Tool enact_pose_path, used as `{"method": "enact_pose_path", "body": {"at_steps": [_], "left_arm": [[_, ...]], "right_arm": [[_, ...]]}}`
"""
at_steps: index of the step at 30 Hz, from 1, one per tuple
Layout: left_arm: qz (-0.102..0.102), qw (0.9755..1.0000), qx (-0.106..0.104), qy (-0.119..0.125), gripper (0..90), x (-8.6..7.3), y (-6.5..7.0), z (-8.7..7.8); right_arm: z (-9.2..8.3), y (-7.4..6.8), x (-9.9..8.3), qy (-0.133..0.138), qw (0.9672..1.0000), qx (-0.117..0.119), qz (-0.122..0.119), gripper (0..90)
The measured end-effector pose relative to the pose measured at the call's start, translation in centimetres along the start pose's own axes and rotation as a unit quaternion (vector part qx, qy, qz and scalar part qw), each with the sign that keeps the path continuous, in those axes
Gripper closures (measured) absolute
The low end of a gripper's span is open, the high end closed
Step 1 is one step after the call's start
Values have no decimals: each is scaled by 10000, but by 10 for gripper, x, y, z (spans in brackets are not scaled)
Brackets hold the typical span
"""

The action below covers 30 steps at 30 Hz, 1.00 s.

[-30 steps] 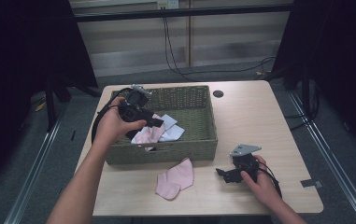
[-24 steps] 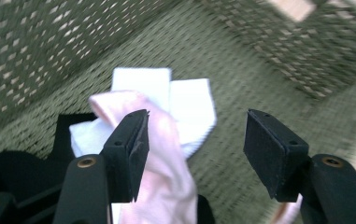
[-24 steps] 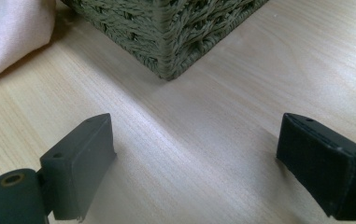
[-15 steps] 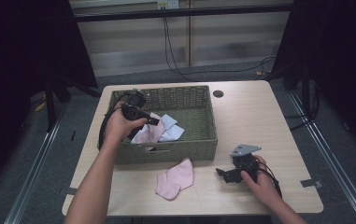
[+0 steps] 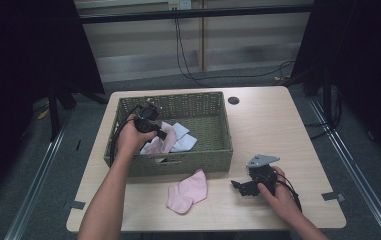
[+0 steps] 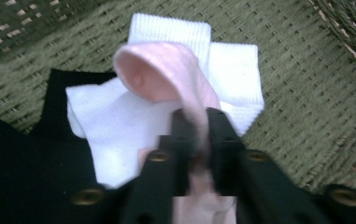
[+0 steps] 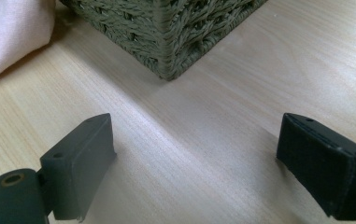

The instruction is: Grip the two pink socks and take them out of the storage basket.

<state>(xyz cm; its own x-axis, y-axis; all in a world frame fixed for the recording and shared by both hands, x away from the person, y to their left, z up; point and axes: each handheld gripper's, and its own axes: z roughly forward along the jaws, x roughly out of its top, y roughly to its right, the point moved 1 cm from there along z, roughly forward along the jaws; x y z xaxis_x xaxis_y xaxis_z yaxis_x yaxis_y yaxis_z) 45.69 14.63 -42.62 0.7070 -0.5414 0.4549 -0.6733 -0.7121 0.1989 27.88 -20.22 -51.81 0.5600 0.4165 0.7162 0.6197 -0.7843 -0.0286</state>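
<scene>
Where rails cross grey floor (image 5: 38, 175), table (image 5: 288, 130) stands.

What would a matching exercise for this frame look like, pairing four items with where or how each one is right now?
Column one:
1. left gripper
2. right gripper
3. white socks
4. pink cloth

Column two:
A. lying on the table in front of the basket
B. open, low over bare wood
C. lying on the basket's floor
D. shut on a pink sock

Pairs: 1-D, 2-B, 3-C, 4-A
</scene>
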Motion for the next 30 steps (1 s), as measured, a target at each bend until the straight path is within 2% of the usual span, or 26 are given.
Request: {"method": "enact_pose_path", "body": {"at_steps": [2, 4, 7, 8, 9, 14, 22, 30], "left_arm": [[-20, 10000, -15, -25, 852, 0, 1, -2], [50, 10000, 12, -44, 859, 2, 1, -8], [29, 10000, -12, 52, 862, 4, 1, -23], [16, 9999, -32, 123, 862, 6, 3, -34], [16, 9999, -32, 123, 862, 6, 3, -34], [87, 9995, -135, 287, 861, 12, 8, -63], [141, 9992, -223, 301, 860, 17, 13, -84], [307, 9986, -261, 340, 860, 22, 25, -106]], "right_arm": [[0, 0, 0, -5, 10000, -11, -9, 105], [0, 0, 0, 0, 10000, -6, -16, 105], [0, 0, 0, 0, 10000, -6, -17, 105], [0, 0, 0, 6, 10000, 7, -15, 105], [0, 0, 0, 6, 10000, 7, -15, 105], [0, 0, 0, 9, 10000, 5, -22, 105], [0, 0, 0, 2, 10000, -10, -26, 105], [0, 0, 0, 13, 10000, -2, -8, 104]]}}
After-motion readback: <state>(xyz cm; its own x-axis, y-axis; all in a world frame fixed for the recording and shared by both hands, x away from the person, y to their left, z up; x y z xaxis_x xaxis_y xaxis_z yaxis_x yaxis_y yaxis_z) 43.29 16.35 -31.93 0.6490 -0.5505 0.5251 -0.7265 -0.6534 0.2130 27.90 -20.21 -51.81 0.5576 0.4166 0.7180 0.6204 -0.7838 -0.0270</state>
